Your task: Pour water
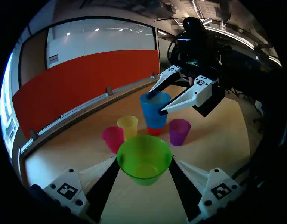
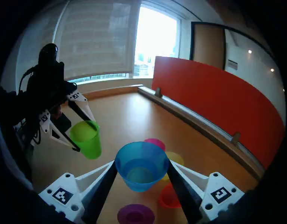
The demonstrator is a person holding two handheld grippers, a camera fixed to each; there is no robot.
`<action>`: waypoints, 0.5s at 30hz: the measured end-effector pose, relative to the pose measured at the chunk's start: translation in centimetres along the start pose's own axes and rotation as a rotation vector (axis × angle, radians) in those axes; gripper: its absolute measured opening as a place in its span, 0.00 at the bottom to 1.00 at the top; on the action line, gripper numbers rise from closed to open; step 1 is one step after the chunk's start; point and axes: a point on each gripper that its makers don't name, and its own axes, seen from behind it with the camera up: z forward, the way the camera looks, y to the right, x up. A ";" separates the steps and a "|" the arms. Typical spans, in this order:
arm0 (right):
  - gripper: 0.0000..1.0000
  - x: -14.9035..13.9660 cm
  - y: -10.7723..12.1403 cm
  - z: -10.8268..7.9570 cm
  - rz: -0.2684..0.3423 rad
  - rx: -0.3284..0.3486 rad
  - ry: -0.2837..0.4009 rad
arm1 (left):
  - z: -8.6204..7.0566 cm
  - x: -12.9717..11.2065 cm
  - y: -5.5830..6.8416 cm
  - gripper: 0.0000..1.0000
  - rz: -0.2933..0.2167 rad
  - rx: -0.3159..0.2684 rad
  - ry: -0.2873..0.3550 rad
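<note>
Item 1. Left claw (image 1: 143,159): white two-finger claw with black-and-white square markers, fingers pressed on either side of the translucent green plastic cup (image 1: 144,151). The cup was upright, mouth open to the camera. In the right gripper view the same claw (image 2: 85,138) and green cup (image 2: 86,140) appeared at the left, with a person in dark clothing (image 2: 46,86) behind them.

Item 2. Right claw (image 2: 141,164): white, same pattern, both fingers pinching the translucent blue plastic cup (image 2: 141,172), which was held upright. In the left gripper view this claw (image 1: 156,101) gripped the blue cup (image 1: 154,110) beyond the green one, above the group of small cups.

Item 3. Water: whether either held cup contained any could not be told.

Item 4. Four small translucent plastic cups, standing upright and close together on the worktop between the two claws:
- pink cup (image 1: 113,138)
- yellow cup (image 1: 127,127), just beside the pink
- purple cup (image 1: 179,131)
- red cup (image 1: 154,131), mostly hidden behind the blue cup

Item 5. Light wooden worktop (image 1: 218,142), carrying the four cups.

Item 6. Red partition panel (image 1: 87,82), running along the far edge of the worktop.

Item 7. Bright window (image 2: 154,41) with a pale blind (image 2: 95,41) beside it, beyond the end of the worktop.
</note>
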 end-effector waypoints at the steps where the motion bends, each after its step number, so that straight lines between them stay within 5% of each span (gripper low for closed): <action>1: 0.93 0.2 -0.1 -0.1 0.000 -0.001 0.007 | -0.1 0.1 0.0 0.87 0.000 0.002 0.003; 15: 0.93 2.0 -0.7 -2.0 0.028 -0.016 0.094 | -0.8 2.2 0.0 0.87 -0.015 0.021 0.055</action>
